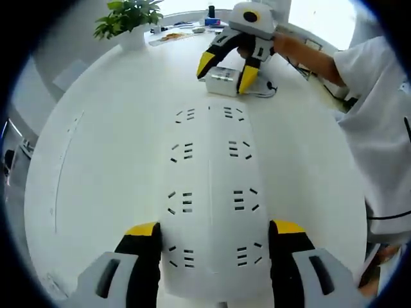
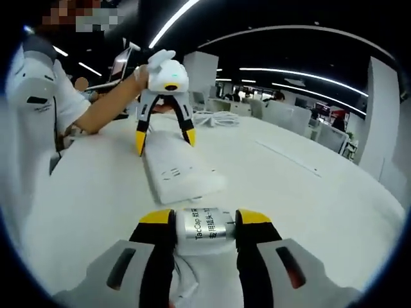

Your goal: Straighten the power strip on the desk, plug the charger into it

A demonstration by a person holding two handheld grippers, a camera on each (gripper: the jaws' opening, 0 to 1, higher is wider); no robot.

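White counter (image 1: 109, 147) carries everything. Left gripper (image 1: 212, 240) has its jaws spread wide astride the near end of the strip (image 1: 210, 192), which lies flat along the counter. Right gripper (image 2: 204, 228) has its jaws closed on the charger (image 2: 204, 230), low over the counter just beyond the strip's far end. Plant (image 1: 128, 19) stands at the counter's edge.

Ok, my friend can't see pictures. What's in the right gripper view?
Yellow-tipped tongs squeeze a small white charger just above a white desk. A white power strip lies just ahead, and a person's other tongs straddle its far end.
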